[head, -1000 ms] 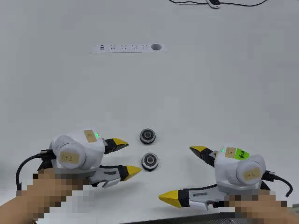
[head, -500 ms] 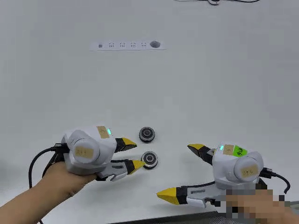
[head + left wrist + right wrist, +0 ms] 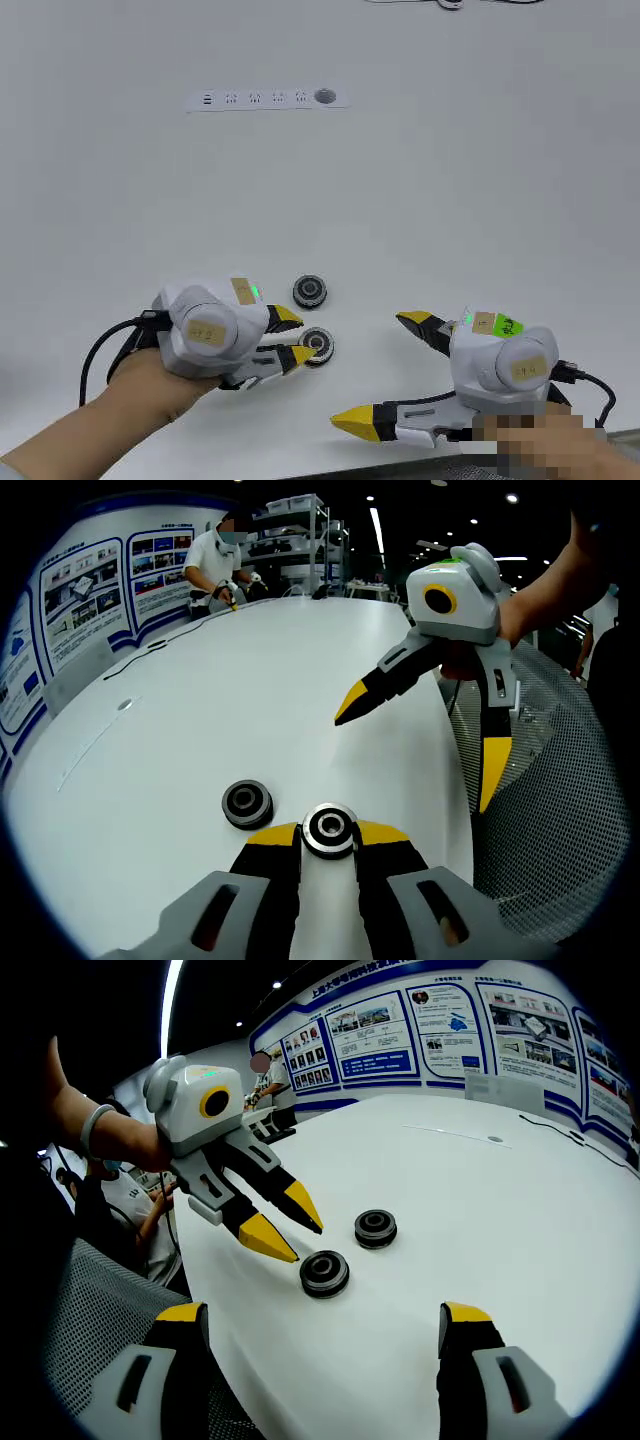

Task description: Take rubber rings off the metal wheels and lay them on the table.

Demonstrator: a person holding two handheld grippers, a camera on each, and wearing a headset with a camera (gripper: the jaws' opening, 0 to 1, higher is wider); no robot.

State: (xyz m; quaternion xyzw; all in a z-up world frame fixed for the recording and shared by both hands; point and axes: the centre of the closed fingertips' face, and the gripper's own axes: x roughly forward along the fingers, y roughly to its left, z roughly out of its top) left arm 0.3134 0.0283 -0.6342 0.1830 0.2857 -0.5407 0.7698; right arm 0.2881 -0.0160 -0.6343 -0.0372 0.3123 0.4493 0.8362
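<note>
Head view: on the white table [image 3: 450, 200], your left gripper [image 3: 293, 336] is nearer, jaws narrowed, tips flanking the near wheel [image 3: 318, 343], no firm pinch yet. Right gripper [image 3: 380, 371] is spread wide, well apart. Far wheel [image 3: 311, 291] lies flat just beyond.

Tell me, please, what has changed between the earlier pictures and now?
The left hand-held gripper moved right, toward the nearer wheel, and its jaws narrowed. Its tips now sit right at that wheel, though no firm grip is evident. Nothing was picked up or let go. The right hand-held gripper stayed wide open in about the same place. The nearer wheel and the farther wheel lie where they were.
</note>
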